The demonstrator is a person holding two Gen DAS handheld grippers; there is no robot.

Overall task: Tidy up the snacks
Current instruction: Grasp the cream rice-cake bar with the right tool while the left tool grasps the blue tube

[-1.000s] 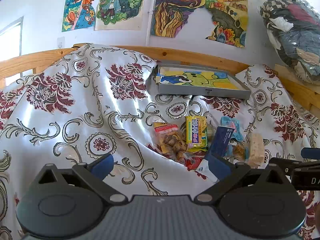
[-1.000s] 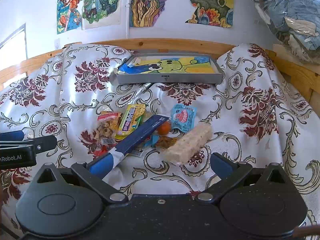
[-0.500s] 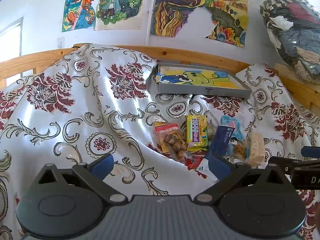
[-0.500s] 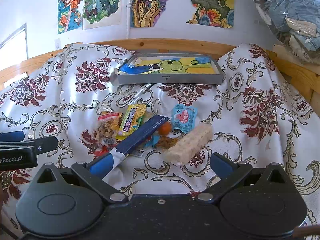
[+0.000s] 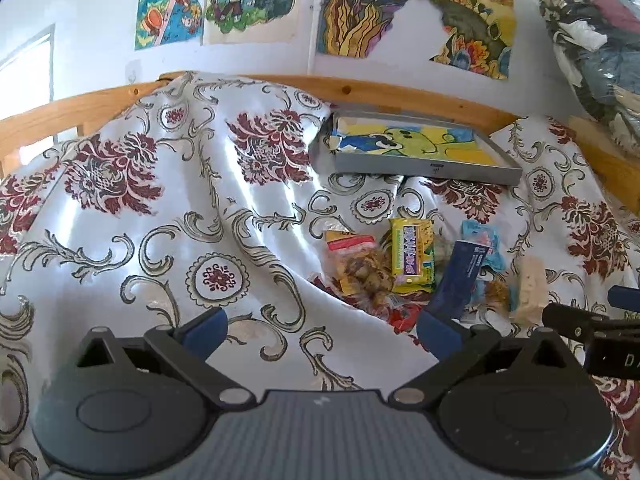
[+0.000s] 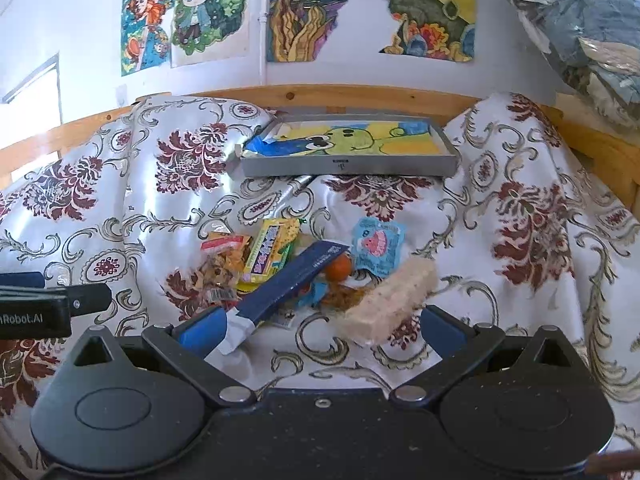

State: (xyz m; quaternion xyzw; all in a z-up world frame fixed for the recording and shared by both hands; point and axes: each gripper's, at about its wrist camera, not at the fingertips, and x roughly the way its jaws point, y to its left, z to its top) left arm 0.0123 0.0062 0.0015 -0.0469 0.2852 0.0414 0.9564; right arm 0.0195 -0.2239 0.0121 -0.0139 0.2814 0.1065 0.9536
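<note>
We record a white cloth (image 6: 500, 280) patterned with dark red florals and grey-olive scrolls. On it we list: a grey tray (image 6: 348, 164) lined in yellow, green and blue cartoon print; a yellow packet (image 6: 270, 254) with purple lettering; a navy packet (image 6: 296, 284) with a white end; a light blue packet (image 6: 376, 250) bearing a pink figure; a pale beige bar (image 6: 390, 300); an orange round piece (image 6: 338, 268); a clear bag (image 5: 358, 264) of brown bits with a red-and-yellow header. We note both grippers black with blue fingers (image 6: 202, 330).

One tray (image 6: 348, 164), two grippers (image 6: 320, 328) (image 5: 320, 330), four wall pictures (image 6: 372, 4).
</note>
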